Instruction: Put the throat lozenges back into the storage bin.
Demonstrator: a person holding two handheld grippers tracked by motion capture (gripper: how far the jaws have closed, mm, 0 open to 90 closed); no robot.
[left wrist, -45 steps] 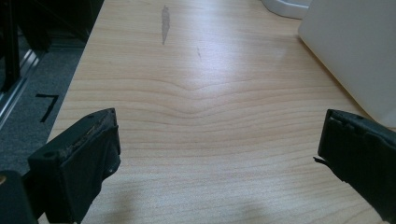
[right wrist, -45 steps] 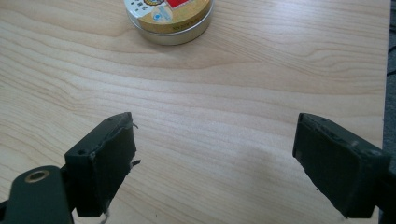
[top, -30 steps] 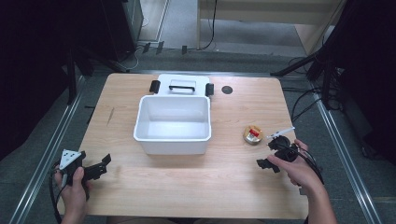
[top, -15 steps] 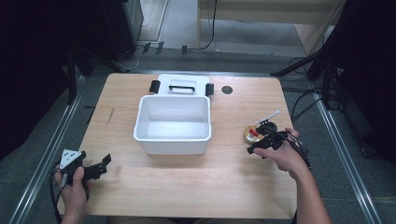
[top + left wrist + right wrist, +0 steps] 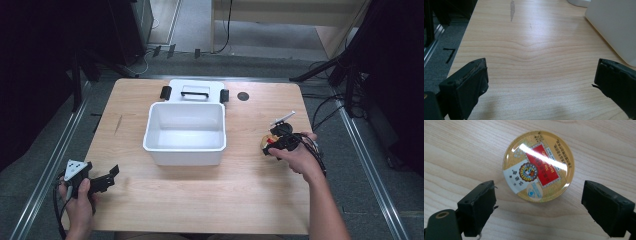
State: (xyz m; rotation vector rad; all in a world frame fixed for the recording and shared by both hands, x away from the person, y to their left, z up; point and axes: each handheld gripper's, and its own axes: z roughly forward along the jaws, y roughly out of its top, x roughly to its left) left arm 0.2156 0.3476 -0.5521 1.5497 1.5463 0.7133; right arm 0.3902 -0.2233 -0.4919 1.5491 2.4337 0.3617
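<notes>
**Wooden table, both grippers spread, round tin between the right jaws**

High view: A light wooden table point(image 5: 200, 200) stands on a grey floor with dark equipment around it. A white rectangular tub point(image 5: 184, 132) sits at the table's centre, open side up. Its white lid with a handle point(image 5: 194, 91) lies flat just behind it, touching the far rim. A small dark round mark point(image 5: 243, 96) sits on the tabletop beside the lid. The left gripper point(image 5: 102, 181) is held by the left hand point(image 5: 77, 197) at the near left corner, well apart from the tub. The right gripper point(image 5: 275, 142) is held by the right hand point(image 5: 300, 157) at the right side, directly over a small round tin point(image 5: 268, 143).

Left gripper view: The two black jaws stand wide apart over bare wood. The tub wall point(image 5: 616, 27) lies beyond the right-hand jaw, not touching it.

Right gripper view: The jaws stand wide apart. The gold-rimmed tin point(image 5: 538, 166), with a red and white printed label, lies flat on the wood ahead of the fingertips, centred on the gap between them, touching neither.
</notes>
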